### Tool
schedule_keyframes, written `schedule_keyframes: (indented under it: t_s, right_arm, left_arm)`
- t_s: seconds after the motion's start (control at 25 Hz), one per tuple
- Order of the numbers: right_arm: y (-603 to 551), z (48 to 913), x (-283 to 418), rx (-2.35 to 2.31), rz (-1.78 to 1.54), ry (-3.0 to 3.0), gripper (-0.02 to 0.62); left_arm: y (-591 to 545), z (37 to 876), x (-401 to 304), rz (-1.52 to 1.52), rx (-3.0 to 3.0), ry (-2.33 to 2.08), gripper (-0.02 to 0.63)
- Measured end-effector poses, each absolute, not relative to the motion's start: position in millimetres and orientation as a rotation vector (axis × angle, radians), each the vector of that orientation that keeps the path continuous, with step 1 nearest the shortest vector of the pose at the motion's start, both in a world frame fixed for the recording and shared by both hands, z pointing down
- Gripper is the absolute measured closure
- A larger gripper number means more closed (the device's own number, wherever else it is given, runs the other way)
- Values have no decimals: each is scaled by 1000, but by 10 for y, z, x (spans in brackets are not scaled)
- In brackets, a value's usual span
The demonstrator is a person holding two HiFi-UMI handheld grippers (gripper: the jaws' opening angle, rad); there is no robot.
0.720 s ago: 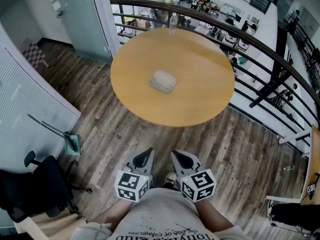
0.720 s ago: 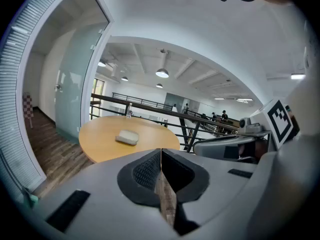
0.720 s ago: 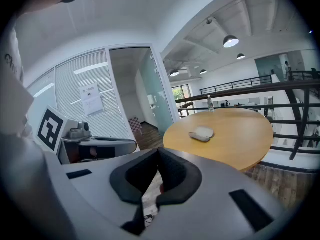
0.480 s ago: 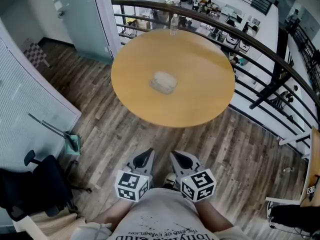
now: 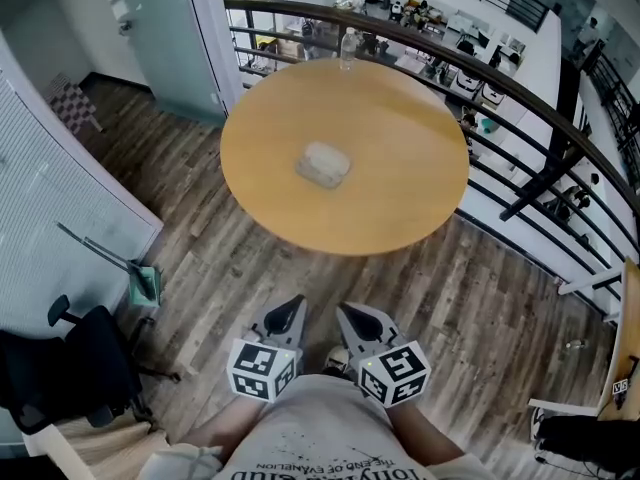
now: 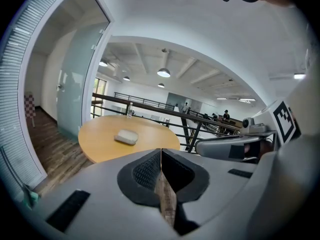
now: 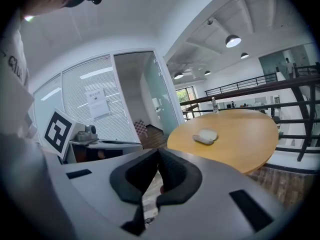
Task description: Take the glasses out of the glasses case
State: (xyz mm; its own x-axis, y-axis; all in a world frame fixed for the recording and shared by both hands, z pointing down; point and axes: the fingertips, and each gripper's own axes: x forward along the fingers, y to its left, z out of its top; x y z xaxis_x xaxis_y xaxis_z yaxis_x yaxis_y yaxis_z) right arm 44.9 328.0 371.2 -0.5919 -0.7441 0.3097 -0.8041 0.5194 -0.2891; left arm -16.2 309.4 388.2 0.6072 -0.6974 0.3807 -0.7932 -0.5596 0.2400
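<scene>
We find almost no change over the last fraction of a second: in the head view the left gripper [image 5: 296, 303] and right gripper [image 5: 346, 311] sit a shade lower in the frame than they did before, which we put down to a small tilt of the head more than to any reach. Both are still held close to the person's body, over the wooden floor [image 5: 210, 278] and well apart from the round table [image 5: 400, 218]. The left gripper view shows its jaws pressed together with nothing between them, and the right gripper view shows the same, tips meeting and empty. The glasses case [image 5: 324, 164] lies near the middle of the table, lid down as far as we can make out, in the same spot as earlier; no glasses are visible. A clear bottle [image 5: 346, 48] stands at the table's far edge, by the railing [image 5: 520, 93]. Our judgement is that the task has not yet started: the person must step up to the table, bring both grippers to the case, and part the jaws before the lid can be lifted.
</scene>
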Motion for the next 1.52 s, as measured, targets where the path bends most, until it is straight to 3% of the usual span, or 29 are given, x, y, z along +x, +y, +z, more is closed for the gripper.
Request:
schedule_keyframes:
  t_s: [0.56,1.16,1.52]
  right_arm:
    - [3000,3915,766,1301,668,-2586,569]
    - [989,3966,483,1479,642,-2514,569]
    - [377,3882,492,1527,616,-2442,569]
  left_arm:
    - [2728,3915,-67,337,2407,-1254,581]
    - [651,3876,-312,355,2541,-1077,581]
    - [39,3897,-336,357,2535,-1006,581]
